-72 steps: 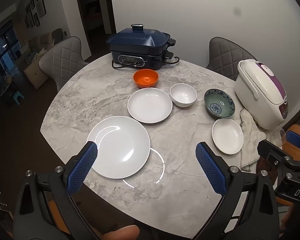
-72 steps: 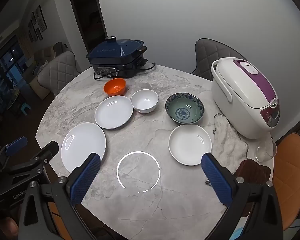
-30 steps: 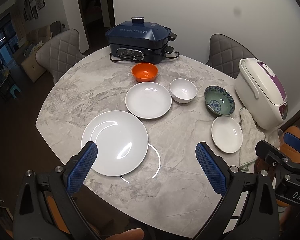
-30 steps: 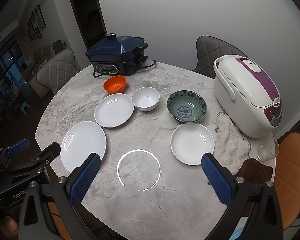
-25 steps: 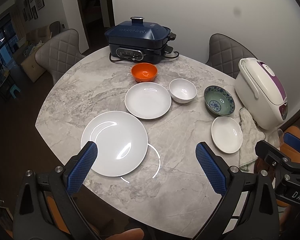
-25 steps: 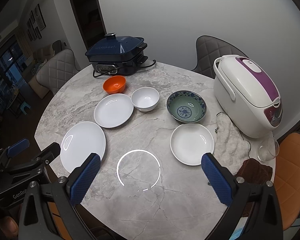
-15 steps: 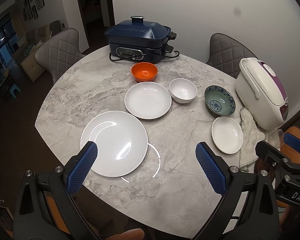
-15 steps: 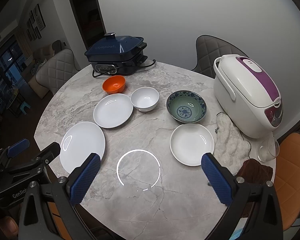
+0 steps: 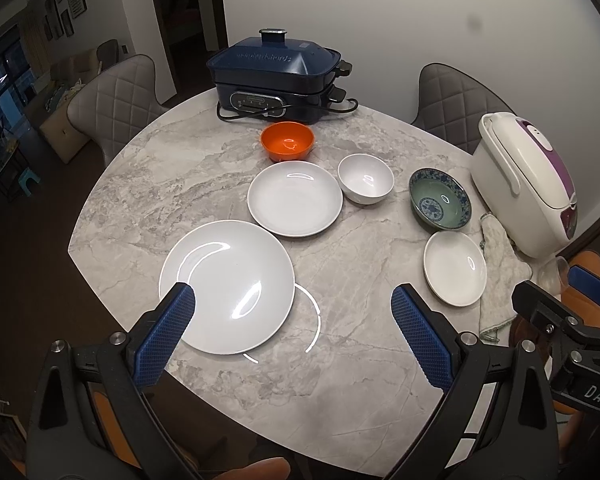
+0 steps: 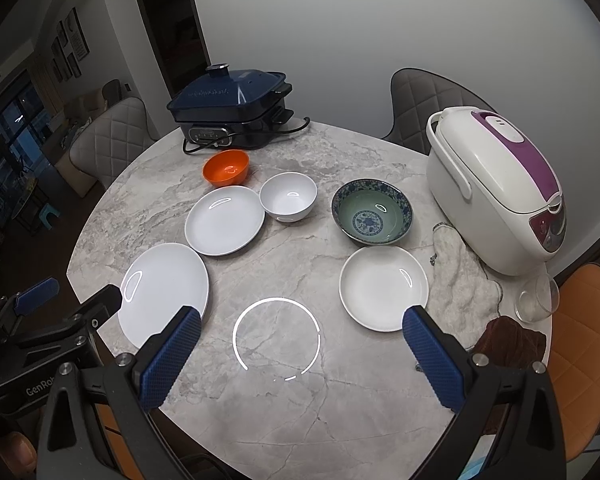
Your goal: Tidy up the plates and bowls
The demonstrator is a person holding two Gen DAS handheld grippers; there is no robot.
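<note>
Nothing is stacked yet: three plates and three bowls lie separately on the counter; both tools are held released, empty.

Six dishes sit upright and apart on the marble table, none stacked. A large white plate lies nearest the front left edge. Behind it rests a medium white plate, with a small orange bowl just beyond it and a white bowl just beside its right rim. Further right stands a wider bowl, green inside with a blue patterned rim and centre. In front of that bowl lies a small white plate, close to it.
</note>
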